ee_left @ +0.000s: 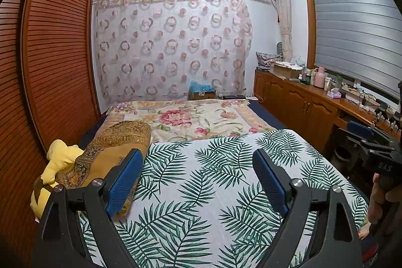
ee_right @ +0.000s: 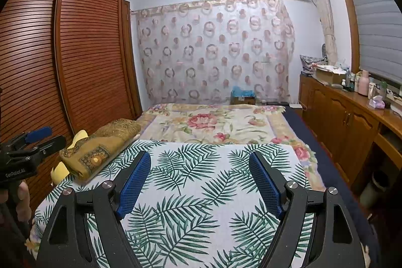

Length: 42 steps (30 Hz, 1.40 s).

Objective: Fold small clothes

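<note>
Both the left claw and the right claw hover with jaws wide apart and empty over a palm-leaf sheet spread on the bed. No small garment shows; only a folded mustard paisley cloth lies at the sheet's left edge, over something yellow. The likely slip is pinching the sheet along with a garment.

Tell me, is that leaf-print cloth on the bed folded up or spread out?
Spread out. The leaf-print cloth lies flat across the near end of the bed, its far edge straight, with no folds showing.
</note>
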Motion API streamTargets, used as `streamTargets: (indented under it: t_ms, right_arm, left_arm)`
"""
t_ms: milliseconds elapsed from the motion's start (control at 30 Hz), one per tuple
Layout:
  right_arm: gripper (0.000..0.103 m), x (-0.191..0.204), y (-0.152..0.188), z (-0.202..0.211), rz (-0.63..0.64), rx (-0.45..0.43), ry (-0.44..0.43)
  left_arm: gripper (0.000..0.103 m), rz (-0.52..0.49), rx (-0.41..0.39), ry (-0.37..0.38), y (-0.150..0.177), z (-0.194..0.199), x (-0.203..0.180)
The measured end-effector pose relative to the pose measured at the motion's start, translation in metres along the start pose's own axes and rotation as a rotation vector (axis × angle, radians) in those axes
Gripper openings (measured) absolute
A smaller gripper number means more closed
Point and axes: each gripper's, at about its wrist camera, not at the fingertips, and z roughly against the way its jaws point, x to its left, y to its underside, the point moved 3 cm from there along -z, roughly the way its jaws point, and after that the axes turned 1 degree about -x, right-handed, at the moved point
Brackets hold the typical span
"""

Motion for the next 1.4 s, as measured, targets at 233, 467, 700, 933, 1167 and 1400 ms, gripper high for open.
streamTargets:
  t_ms: [233,467,700,933,1167,1400]
  right_arm:
    - [0.082,-0.0021,-0.0011,0.0011,0.001,0.0,-0.001]
    - [0.082,-0.003,-0.0002,0.0017,0.001,-0.001,-0.001]
    - [0.082,-0.0047,-0.0001,0.0023,-0.001,0.0,0.0]
    - [0.082,-0.0063,-0.0002,0.0031,-0.001,0.001,-0.004]
    - [0.082,-0.0075,0.0008,0.0052,0.0,0.002,-0.008]
    - [0.082,-0.009,0.0003,0.0062,0.001,0.003,-0.01]
  left_arm:
    - [0.089,0.0,-0.001,0.001,0.0001,0.0003,0.0003]
    - [0.089,0.0,-0.001,0.001,0.0006,0.0002,0.0005]
    - [0.089,0.0,-0.002,0.001,0.0013,-0.0001,0.0006]
    - [0.089,-0.002,-0.002,0.0,0.0019,-0.0003,0.0008]
    - [0.089,-0.003,-0.002,-0.002,0.0015,0.0002,0.0017]
    - [0.089,-0.001,-0.002,-0.001,0.0014,0.0005,0.0024]
